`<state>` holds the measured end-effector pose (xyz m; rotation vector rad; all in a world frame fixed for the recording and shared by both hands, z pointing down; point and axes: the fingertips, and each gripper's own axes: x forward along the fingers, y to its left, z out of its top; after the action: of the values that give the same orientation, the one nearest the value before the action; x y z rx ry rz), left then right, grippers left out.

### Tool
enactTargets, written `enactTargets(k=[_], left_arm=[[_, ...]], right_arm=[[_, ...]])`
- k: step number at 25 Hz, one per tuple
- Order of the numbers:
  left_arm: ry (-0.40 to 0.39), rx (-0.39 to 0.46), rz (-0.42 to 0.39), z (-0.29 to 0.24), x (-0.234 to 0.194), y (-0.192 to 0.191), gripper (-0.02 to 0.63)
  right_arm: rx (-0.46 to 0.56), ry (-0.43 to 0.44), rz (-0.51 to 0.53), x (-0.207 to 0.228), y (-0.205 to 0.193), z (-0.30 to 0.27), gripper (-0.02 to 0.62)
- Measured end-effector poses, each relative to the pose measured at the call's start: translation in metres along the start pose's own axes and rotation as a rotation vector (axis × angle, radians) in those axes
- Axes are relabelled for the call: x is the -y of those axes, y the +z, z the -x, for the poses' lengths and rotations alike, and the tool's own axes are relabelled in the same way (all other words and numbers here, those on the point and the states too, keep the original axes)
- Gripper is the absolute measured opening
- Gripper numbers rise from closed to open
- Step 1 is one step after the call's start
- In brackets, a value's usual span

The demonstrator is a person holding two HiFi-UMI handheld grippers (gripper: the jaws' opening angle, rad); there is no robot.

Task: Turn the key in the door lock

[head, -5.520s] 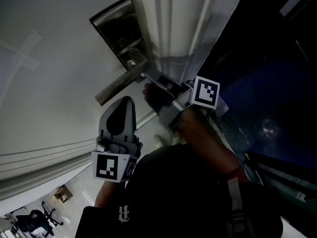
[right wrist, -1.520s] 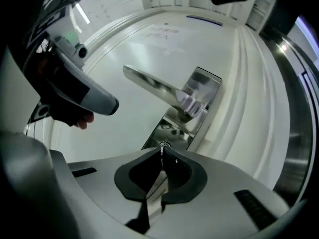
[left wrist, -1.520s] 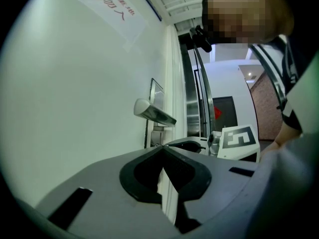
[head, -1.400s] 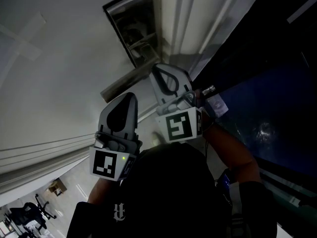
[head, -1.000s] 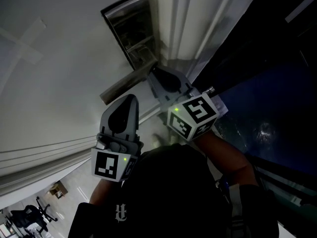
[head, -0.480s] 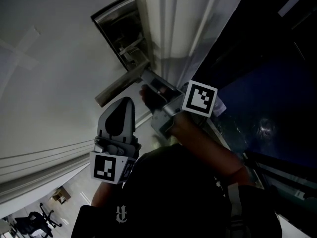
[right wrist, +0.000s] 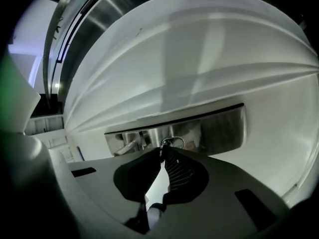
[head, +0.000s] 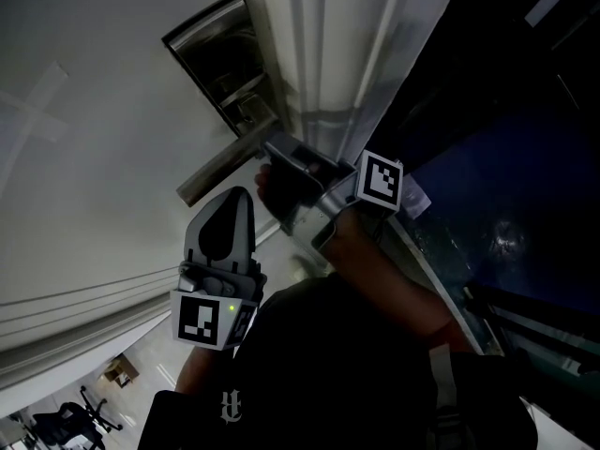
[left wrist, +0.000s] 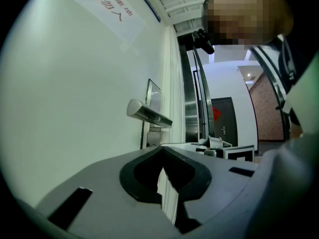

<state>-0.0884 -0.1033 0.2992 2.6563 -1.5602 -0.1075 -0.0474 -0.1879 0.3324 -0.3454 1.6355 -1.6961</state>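
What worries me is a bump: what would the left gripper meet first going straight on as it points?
Probably the door handle lever, ahead of the left gripper; depth is unclear, so maybe the door.

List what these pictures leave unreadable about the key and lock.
- Keyhole: in the head view, the right gripper and shadow cover it on the lock plate; in the right gripper view, the jaw tips cover it.
- Key: only its ring shows past the tips; blade and turn angle are hidden.
- Wall sign: left gripper view, cut off by the top edge.
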Motion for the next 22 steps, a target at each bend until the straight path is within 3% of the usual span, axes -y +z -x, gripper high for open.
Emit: enactTargets(k=[7,14,17,22], left_arm=[[0.004,0.014,0.001,0.000,0.000,0.002,0.006],[-0.002,0.001,0.002,-0.001,0.002,0.000,0.006],[0.002,0.012,0.014,-0.002,0.001,0.002,0.006],[-0.001,-0.001,0.000,-0.003,0.002,-0.001,0.006]], right_arm=[[-0.009,0.030,0.011,-0.001,0.000,-0.001,0.023],[-0.098,0.014,0.188,-0.002,-0.003,0.002,0.043],[-0.187,-0.051,0.319,-0.002,-0.009,0.017,0.095],[-0.277,-0.161,0.658,-0.002,-0.007,0.038,0.098]])
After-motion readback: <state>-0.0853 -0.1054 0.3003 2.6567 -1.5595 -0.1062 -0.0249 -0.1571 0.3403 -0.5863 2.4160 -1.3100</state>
